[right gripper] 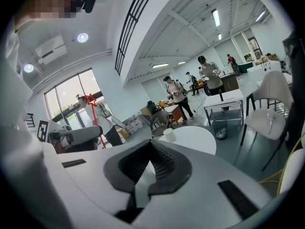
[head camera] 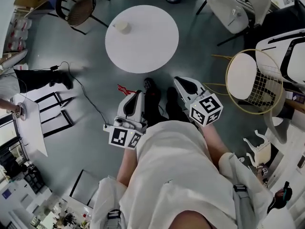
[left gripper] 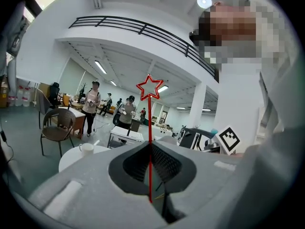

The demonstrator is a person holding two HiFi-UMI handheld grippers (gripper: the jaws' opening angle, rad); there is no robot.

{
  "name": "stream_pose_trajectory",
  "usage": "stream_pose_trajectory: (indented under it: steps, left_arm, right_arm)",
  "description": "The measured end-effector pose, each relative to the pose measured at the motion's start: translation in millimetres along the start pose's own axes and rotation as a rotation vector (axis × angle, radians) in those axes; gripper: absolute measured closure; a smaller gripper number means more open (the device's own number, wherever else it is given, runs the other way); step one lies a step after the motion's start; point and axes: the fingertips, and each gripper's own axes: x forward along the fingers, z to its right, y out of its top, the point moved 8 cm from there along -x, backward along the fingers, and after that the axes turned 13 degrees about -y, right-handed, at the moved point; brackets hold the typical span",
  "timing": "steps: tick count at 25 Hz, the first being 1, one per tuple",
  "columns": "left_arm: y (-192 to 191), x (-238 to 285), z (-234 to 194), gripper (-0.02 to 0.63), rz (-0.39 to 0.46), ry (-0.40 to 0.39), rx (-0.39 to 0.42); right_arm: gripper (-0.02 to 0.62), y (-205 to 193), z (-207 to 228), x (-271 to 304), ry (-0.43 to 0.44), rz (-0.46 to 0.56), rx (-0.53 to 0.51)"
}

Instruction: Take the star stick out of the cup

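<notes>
Star stick (left gripper: 149, 123) is already out of the cup (left gripper: 86, 148). It is pinched upright between the left gripper's (left gripper: 150, 144) pressed-together jaws, star well above the tips, tail running down behind them. Cup sits on the table (left gripper: 71, 161), well ahead of those jaws and off to their left. Right gripper (right gripper: 151, 143) jaws are closed on nothing. We judge the step nearly done; we'd hold the pinch firm, stick vertical, no swinging near the cup.
</notes>
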Motion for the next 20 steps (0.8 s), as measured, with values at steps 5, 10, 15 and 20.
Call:
stream_pose_trajectory:
  steps: [5,10,15,20]
  left_arm:
    - [6.7,-9.7,1.9,0.592,0.028,0.016,-0.004]
    - [17.5,-6.6,2.6,0.592,0.025,0.024,0.083]
    - [9.3,-16.1,-1.9,0.592,0.021,0.05,0.062]
    - [7.2,-25.2,-11.7,0.592,0.021,0.079,0.054]
  right_arm:
    - [0.589,18.5,-15.9,-15.3,0.056,0.067,-0.039]
    - [0.589,17.2,-15.2,-16.2,0.047,0.06,-0.063]
    - [0.589,14.5,-22.8,-15.4,0.07,0.05,-0.097]
    - [0.589,15.8,-33.2,-9.7,0.099,0.041,-0.121]
